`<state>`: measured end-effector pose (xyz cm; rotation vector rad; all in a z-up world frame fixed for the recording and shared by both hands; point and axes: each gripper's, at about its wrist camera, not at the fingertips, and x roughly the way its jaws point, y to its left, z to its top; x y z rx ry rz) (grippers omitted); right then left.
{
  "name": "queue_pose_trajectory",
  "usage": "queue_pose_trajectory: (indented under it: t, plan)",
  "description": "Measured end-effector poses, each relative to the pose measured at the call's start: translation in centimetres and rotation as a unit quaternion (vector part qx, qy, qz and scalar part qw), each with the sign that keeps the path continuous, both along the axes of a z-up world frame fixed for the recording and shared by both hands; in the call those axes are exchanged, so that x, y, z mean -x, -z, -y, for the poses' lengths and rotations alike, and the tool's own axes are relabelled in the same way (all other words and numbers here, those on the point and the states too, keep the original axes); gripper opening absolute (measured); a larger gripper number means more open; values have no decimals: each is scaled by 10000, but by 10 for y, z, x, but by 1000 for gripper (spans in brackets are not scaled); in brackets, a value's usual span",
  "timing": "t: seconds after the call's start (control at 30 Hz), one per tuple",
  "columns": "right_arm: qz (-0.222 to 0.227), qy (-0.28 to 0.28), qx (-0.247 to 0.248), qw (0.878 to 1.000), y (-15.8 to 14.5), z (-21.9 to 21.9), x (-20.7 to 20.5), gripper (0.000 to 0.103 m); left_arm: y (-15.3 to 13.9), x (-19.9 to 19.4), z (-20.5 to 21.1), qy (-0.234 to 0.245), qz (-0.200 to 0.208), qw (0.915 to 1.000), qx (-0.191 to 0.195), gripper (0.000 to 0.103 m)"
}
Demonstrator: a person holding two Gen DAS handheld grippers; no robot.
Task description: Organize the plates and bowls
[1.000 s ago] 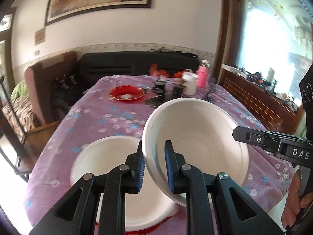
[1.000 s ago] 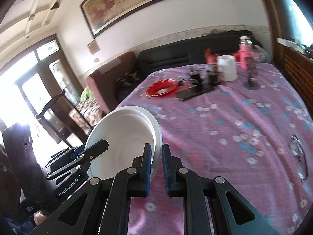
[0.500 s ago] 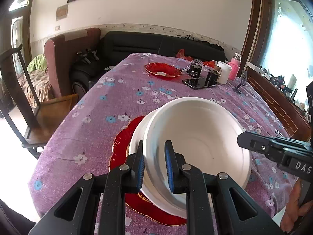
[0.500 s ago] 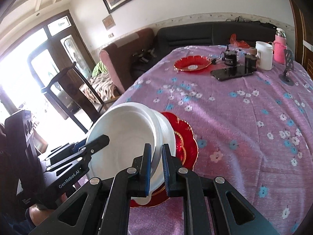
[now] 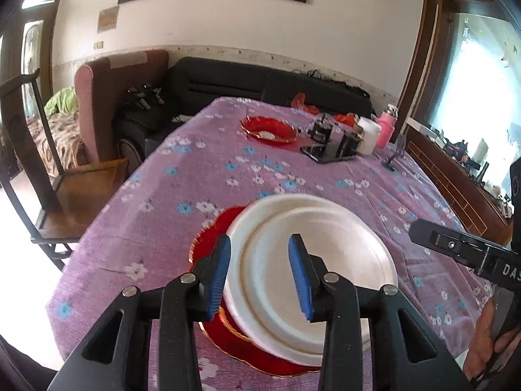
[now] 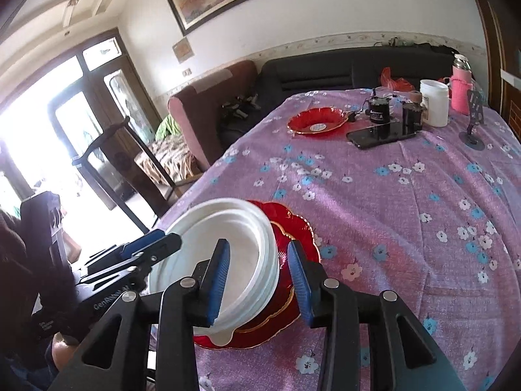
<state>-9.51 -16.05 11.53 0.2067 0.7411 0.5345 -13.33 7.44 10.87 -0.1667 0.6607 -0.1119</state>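
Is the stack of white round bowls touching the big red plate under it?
Touching. In the right wrist view the white bowls sit directly on the red scalloped plate, with no gap.

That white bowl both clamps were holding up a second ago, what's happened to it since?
The white bowl came down, nested onto the white dishes on the near red plate, and was let go. The left gripper and right gripper are opening, fingers clear of its rim. The far red plate, phone and white mug stayed put.
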Motion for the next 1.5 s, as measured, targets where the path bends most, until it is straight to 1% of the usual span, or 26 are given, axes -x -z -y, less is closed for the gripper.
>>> queue_pose_trajectory:
  t: [0.13, 0.17, 0.27, 0.37, 0.43, 0.47, 0.5, 0.57, 0.73, 0.77, 0.8, 0.83, 0.87, 0.9, 0.93, 0.97, 1.03, 1.1, 1.23, 1.37, 1.5]
  plan:
    - [-134, 185, -109, 9997, 7, 18, -3, 40, -6, 2, -17, -40, -9, 9996, 283, 36]
    - [-189, 224, -106, 9995, 11, 22, -3, 40, -4, 2, -26, -28, -96, 9989, 461, 36]
    - [-473, 285, -126, 9984, 30, 29, -9, 40, 13, -4, -51, -121, -468, 9948, 898, 36]
    - [-796, 270, -177, 9963, 51, 31, -17, 40, 34, -6, -74, -394, -760, 9904, 1090, 36]
    - [-983, 228, -213, 9947, 62, 30, -22, 39, 43, -8, -79, -426, -921, 9884, 1133, 35]
    - [-1057, 202, -252, 9939, 67, 29, -24, 39, 47, -7, -85, -412, -957, 9863, 1277, 35]
    - [-1090, 182, -270, 9935, 69, 27, -24, 39, 49, -6, -88, -420, -971, 9856, 1319, 35]
    - [-1132, 144, -307, 9930, 71, 25, -25, 39, 52, -6, -90, -451, -995, 9855, 1299, 35]
    - [-1238, 62, -299, 9918, 79, 17, -31, 39, 65, -14, -75, -146, -1225, 9848, 1220, 35]
    - [-1258, 32, -300, 9916, 81, 14, -31, 39, 68, -17, -71, -111, -1256, 9848, 1196, 33]
    - [-1263, 20, -272, 9916, 83, 12, -32, 39, 71, -19, -68, -107, -1284, 9852, 1128, 27]
    - [-1261, 22, -216, 9918, 85, 9, -33, 36, 74, -21, -66, -106, -1310, 9859, 1041, 25]
    - [-1282, 3, -164, 9916, 88, 6, -34, 26, 74, -21, -64, -112, -1238, 9873, 985, 24]
    - [-1320, -31, -145, 9911, 91, 3, -36, 20, 74, -22, -62, -103, -1181, 9888, 907, 22]
    - [-1322, -52, -180, 9911, 93, 2, -36, 17, 73, -23, -59, -76, -1168, 9896, 830, 20]
    - [-1284, -31, -152, 9916, 93, 1, -36, 17, 72, -25, -54, 14, -1138, 9905, 778, 12]
    - [-1213, 6, -79, 9926, 92, 1, -36, 16, 70, -27, -48, 23, -1128, 9915, 647, 12]
    - [-1128, 81, -41, 9936, 90, 6, -34, 15, 70, -32, -39, 106, -1179, 9910, 622, 12]
    - [-1062, 387, 2, 9936, 86, 36, -37, 15, 65, -51, -4, 383, -1217, 9907, 474, 12]
    - [-991, 923, 84, 9908, 81, 83, -45, 15, 58, -84, 53, 698, -1173, 9903, 261, 13]
    - [-919, 1430, 176, 9853, 76, 126, -52, 15, 61, -119, 108, 929, -1279, 9873, 139, 15]
